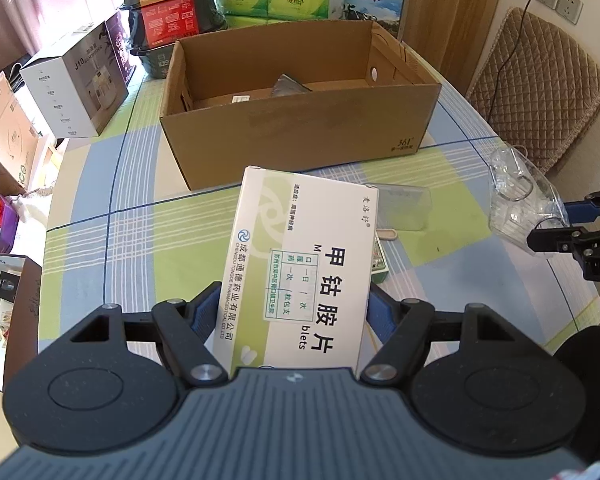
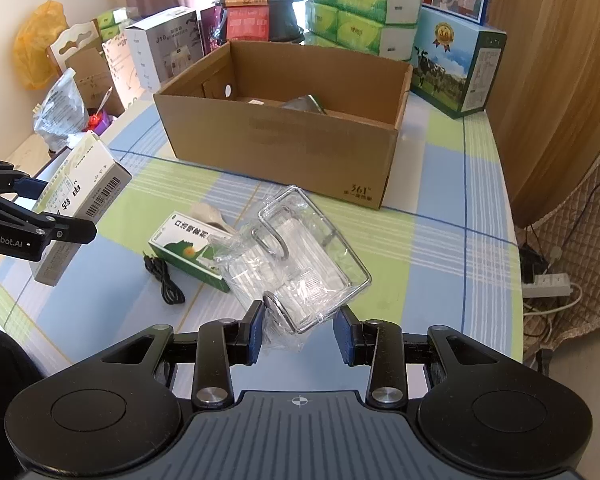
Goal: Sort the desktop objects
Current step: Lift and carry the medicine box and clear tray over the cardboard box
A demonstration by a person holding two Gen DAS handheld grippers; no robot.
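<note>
Glossy white medicine carton (image 1: 300, 264) clamped in left tool (image 1: 288, 316), corrugated cardboard box (image 1: 300, 136) behind

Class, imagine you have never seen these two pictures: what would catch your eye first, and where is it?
First, the white medicine box with bold black characters, clamped in the left gripper above the checked tablecloth. Next, the clear plastic packet with a wire frame, gripped by the right gripper. Behind both stands the open cardboard box, mid-table.
</note>
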